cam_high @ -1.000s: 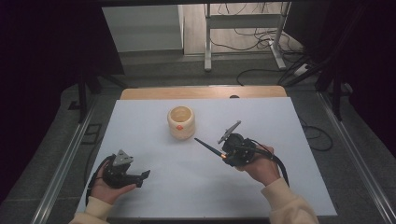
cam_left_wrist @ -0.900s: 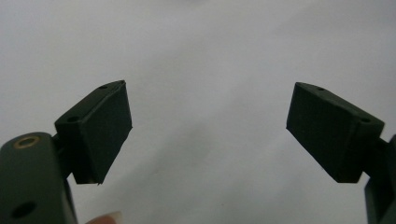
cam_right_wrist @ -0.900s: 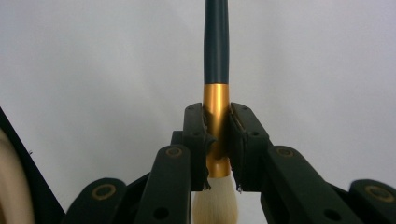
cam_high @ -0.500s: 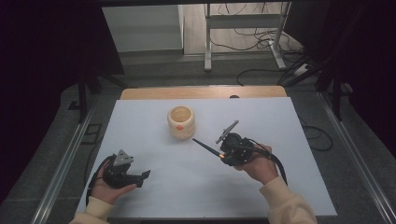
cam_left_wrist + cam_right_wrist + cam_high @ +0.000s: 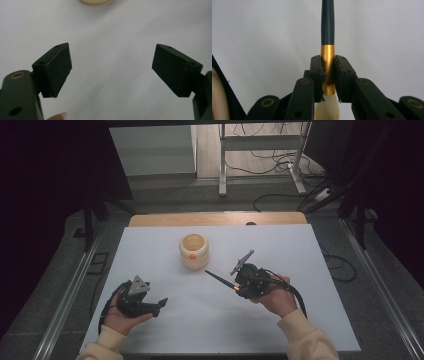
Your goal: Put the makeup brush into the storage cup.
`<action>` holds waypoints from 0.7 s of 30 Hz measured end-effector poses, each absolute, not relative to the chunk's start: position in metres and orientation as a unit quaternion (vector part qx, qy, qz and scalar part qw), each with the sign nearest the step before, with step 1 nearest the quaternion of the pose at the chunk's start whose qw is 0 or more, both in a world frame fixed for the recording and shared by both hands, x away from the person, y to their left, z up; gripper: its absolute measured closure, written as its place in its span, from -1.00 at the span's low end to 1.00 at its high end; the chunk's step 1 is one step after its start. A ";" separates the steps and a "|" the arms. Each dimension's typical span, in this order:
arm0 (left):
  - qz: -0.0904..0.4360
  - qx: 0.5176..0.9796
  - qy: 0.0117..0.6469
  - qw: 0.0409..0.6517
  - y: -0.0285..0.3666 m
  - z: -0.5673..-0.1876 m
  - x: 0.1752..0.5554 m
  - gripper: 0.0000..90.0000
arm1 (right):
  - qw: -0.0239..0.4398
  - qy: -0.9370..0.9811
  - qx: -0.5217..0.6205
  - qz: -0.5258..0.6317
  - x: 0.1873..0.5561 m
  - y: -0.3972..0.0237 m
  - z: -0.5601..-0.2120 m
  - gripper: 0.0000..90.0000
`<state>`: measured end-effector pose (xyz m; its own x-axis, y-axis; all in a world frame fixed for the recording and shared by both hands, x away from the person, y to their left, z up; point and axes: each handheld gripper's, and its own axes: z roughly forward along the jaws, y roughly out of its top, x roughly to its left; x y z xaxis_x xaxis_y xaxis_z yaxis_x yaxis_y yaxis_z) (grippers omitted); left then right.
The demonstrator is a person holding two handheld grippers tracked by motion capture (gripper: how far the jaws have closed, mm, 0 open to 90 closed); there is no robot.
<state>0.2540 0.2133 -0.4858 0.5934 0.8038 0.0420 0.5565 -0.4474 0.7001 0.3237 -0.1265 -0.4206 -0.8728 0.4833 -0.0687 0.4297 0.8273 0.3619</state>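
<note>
On the white desk (image 5: 220, 320), right of centre, the right claw (image 5: 327, 72) is clamped on a brush (image 5: 328, 30): the pads pinch the gold ferrule, the dark handle runs forward past the jaws, pale bristles sit behind them. In the high view the right claw (image 5: 239, 285) is held in the right hand (image 5: 275, 292), and the handle points up-left toward the cream pot (image 5: 194, 251), its tip near the pot but not touching. The pot stands upright, open top, a small orange mark on its side. Left claw (image 5: 161, 303) lies low near the front left edge in the left hand (image 5: 122, 312); jaws spread wide, nothing between them, bare desk beneath. The pot's base (image 5: 95, 1) shows at the top edge of the left gripper view.
</note>
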 end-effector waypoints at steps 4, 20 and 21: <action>0.197 0.835 0.394 0.329 0.204 -0.482 0.256 -0.63 | 0.079 0.953 0.238 0.171 0.324 -0.127 -0.420 0.73; 0.223 0.863 0.328 0.314 0.166 -0.471 0.262 -0.63 | 0.076 0.955 0.235 0.168 0.323 -0.127 -0.421 0.73; 0.222 0.864 0.326 0.313 0.165 -0.470 0.262 -0.63 | 0.076 0.955 0.234 0.167 0.322 -0.127 -0.421 0.73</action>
